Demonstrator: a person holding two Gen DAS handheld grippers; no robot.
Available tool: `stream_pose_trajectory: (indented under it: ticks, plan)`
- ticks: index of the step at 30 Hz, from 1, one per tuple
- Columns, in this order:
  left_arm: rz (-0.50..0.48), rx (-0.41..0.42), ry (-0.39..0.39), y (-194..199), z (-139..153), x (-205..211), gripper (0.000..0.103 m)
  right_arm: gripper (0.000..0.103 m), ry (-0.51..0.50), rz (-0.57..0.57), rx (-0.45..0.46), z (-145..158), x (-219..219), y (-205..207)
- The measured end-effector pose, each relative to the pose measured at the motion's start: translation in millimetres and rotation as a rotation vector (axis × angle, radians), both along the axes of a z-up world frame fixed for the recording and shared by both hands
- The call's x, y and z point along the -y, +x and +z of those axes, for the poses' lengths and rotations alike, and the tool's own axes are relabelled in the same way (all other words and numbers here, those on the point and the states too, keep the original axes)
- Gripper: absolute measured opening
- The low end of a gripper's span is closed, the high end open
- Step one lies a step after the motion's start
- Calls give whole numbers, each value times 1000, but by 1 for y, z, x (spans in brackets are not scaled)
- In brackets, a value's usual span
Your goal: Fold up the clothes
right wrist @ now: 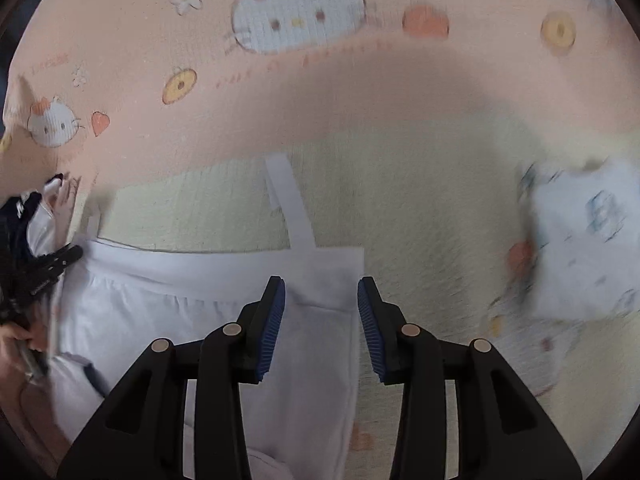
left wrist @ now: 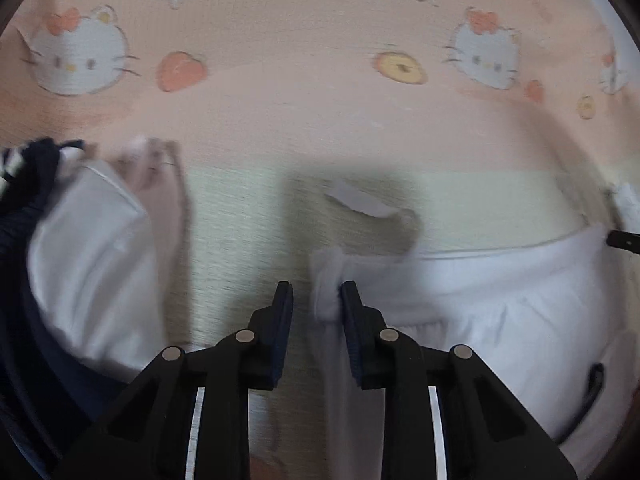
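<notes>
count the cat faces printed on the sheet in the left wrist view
3. One cat face at upper left, one at upper right, and a partly cut-off one at the far right edge. Others may lie outside the frame.

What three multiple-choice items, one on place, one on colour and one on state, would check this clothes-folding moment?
1. Where does the white garment lie?
A. On a bare wooden floor
B. On the cat-print bedspread
C. Inside a basket

2. What colour are the pads of the right gripper?
A. Blue
B. Red
C. Yellow

3. How does the left gripper stand?
A. Shut on a dark sock
B. Out of sight
C. Open, with a bunched white edge of the garment between its fingers

Answers: 1 B, the pink and pale green cartoon-cat cloth spreads under the garment in both views. 2 A, ribbed blue pads line the black fingers. 3 C, a clear gap shows between the fingers, and white fabric sits beside the right-hand pad.
</notes>
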State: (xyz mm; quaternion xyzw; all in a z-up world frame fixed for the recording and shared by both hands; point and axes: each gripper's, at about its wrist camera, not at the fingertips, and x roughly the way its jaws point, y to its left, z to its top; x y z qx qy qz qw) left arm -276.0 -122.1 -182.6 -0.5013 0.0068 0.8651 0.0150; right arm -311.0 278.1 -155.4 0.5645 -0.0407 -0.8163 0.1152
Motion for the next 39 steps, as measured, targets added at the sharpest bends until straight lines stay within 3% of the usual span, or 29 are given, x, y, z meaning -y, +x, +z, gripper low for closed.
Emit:
stream_pose_trajectory:
  ticks: [2,4,7,8,9,12,14,18,23,25,26,27,29,31,32,33,34,39]
  plan:
    - [22,-7,-18,1,1,6,26,39,69,11,3,-6,4,-1]
    - [33,-2,30,4,2,13,27,38,162,-7,-2,-8,5,-5]
    - [-29,15,158,5,7,9,33,39,171,-14,-72,12,9,4]
    - [-42,12,172,4,8,6,44,46,170,-11,-88,18,11,6]
    - [-51,13,177,3,7,3,47,51,153,12,-60,16,14,6]
    - [-58,40,146,-3,-3,-8,47,51,136,45,18,-4,17,1]
    - [-53,16,95,-2,-6,-13,45,54,136,37,3,-12,17,0]
    - [-32,-7,-20,3,-7,-27,30,55,187,46,-68,-18,27,-3]
    - [21,21,114,-10,0,-6,26,51,228,-9,-77,-10,18,-13]
    - [-6,49,186,-7,0,-4,32,51,149,-28,-64,-5,7,-11]
    - [-20,63,222,-6,0,-3,41,51,117,-33,-58,-3,2,-10]
    - [-35,72,232,-6,-1,-5,41,52,123,-12,-58,-3,6,-9]
    - [-65,78,170,-9,-5,-18,40,54,135,31,-56,-4,13,-7]
    - [-83,54,89,-12,-7,-32,21,56,146,73,-55,-5,21,-5]
    - [-87,45,58,-13,-6,-38,11,41,152,94,-54,-6,25,-4]
    - [-87,48,50,-14,-3,-42,10,17,158,116,-54,-6,28,-3]
    - [-86,49,49,-15,0,-44,9,10,166,137,-52,-6,33,-2]
    - [-105,4,64,-1,35,-43,9,6,184,201,-73,13,52,6]
